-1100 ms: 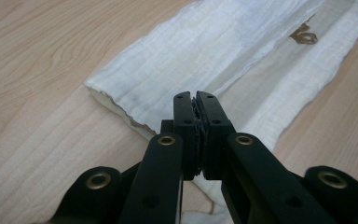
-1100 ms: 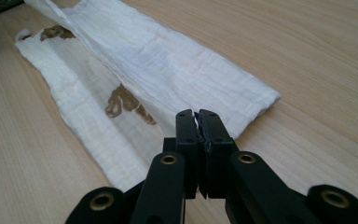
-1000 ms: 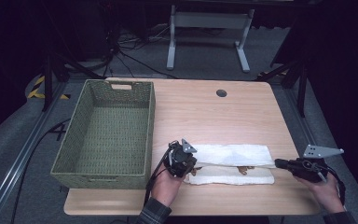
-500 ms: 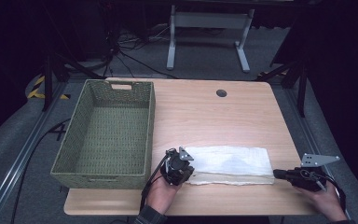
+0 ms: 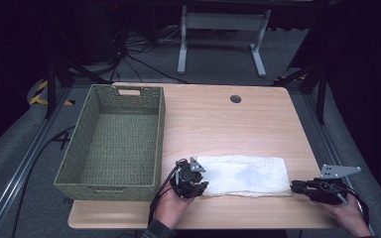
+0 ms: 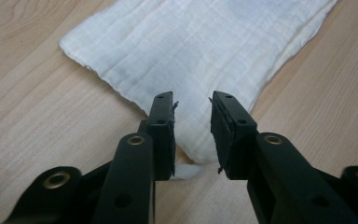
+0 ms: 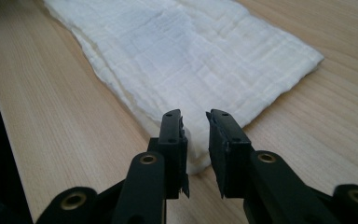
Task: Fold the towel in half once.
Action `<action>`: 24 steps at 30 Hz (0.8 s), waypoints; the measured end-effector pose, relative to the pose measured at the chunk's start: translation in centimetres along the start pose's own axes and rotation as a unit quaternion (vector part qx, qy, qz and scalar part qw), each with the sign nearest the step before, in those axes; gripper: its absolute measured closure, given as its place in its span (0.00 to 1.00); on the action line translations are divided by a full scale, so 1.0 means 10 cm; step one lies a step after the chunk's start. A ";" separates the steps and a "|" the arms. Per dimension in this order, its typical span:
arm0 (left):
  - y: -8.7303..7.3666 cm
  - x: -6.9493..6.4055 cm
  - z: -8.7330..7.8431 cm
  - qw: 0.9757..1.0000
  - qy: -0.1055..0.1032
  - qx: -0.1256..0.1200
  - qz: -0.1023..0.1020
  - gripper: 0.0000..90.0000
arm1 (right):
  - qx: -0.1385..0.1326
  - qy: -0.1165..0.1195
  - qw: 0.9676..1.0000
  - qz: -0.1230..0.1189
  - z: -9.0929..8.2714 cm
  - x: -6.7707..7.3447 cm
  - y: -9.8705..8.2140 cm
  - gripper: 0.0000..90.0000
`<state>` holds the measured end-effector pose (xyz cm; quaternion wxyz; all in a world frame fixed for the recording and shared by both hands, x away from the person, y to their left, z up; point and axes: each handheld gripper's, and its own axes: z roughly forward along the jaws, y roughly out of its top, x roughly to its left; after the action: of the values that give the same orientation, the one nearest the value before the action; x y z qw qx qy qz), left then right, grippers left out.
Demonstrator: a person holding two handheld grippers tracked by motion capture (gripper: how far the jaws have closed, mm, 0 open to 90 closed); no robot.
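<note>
Both grippers have just let go: left gripper (image 6: 192, 126) and right gripper (image 7: 195, 140) now stand parted over the folded cloth (image 5: 243, 176), low in frame, apparently lying flat and released.

A green woven basket (image 5: 111, 141) sits empty on the left of the wooden table (image 5: 218, 119). Beyond the far edge, a white metal stand (image 5: 221, 37) and loose cables (image 5: 129, 57) on the floor.
</note>
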<state>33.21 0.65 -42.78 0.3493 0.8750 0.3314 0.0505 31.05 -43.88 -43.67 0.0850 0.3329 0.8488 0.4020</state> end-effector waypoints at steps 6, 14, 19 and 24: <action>0.13 0.04 0.07 1.000 0.010 -0.007 0.000 0.72 | -0.008 -0.012 1.000 -0.006 0.04 -0.07 0.14 0.82; 0.30 0.16 0.19 1.000 0.025 -0.012 -0.005 0.71 | -0.012 -0.020 1.000 -0.009 0.12 -0.17 0.26 0.82; 0.39 0.24 0.28 0.999 0.040 -0.011 -0.002 0.70 | -0.010 -0.034 0.999 -0.009 0.21 -0.27 0.38 0.80; 0.47 0.31 0.35 0.997 0.070 -0.008 0.007 0.69 | -0.002 -0.052 0.999 -0.001 0.32 -0.43 0.49 0.79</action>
<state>39.30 -2.00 -42.84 0.3321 0.8688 0.3481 0.1169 38.09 -42.39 -42.74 0.1305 0.3527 0.8424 0.3860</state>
